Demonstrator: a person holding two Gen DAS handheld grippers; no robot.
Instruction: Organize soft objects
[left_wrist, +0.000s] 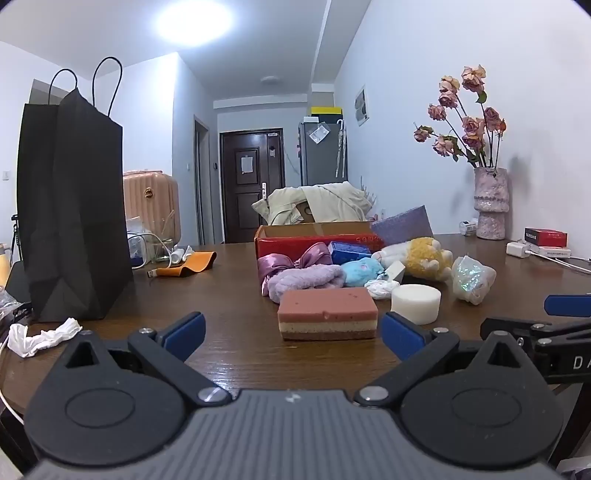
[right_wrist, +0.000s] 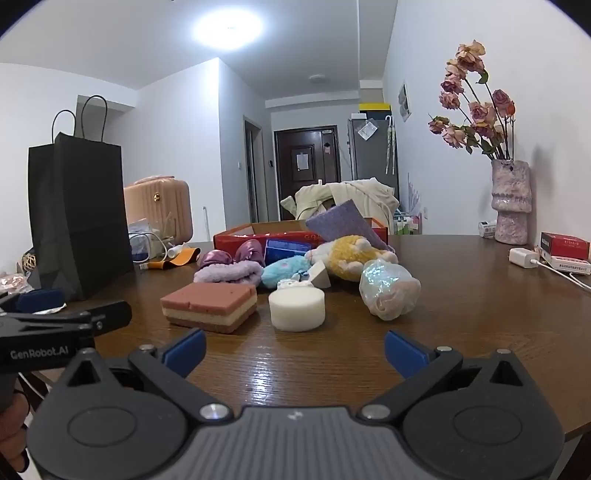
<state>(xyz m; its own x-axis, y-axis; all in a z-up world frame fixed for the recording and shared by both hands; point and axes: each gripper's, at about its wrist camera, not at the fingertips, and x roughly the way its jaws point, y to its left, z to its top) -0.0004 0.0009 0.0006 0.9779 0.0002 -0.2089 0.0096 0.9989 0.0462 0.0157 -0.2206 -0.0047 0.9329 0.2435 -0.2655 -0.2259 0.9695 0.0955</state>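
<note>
Both grippers are released, jaws spread wide with nothing between the pads, hovering low over the near edge of the table (left_wrist: 229, 354). The left gripper (left_wrist: 293, 334) points almost straight at the layered sponge block (left_wrist: 327, 313), which lies just ahead of it and slightly toward its right finger, long axis running across the gripper's line of approach. The right gripper (right_wrist: 294, 350) has the white round sponge (right_wrist: 297, 308) directly ahead, with the same layered block ahead and to its left. By this reading the left gripper is nearer the block and the right gripper nearer the round sponge. Beyond these 2 items sits a loose cluster: a lilac fleece piece (left_wrist: 304, 280), a satin bow (left_wrist: 291, 260), a blue plush (left_wrist: 360, 271), a yellow plush (left_wrist: 424, 258) and an iridescent wrapped bundle (right_wrist: 389, 290), the latter ahead and right of the right gripper. Behind the cluster stands a red cardboard box (left_wrist: 314, 242), open-topped, the likely receptacle. The table is dark polished wood. Far left of the left gripper stands a black paper bag (left_wrist: 74, 206); far right, a vase of dried roses (left_wrist: 490, 201) against the wall.
</note>
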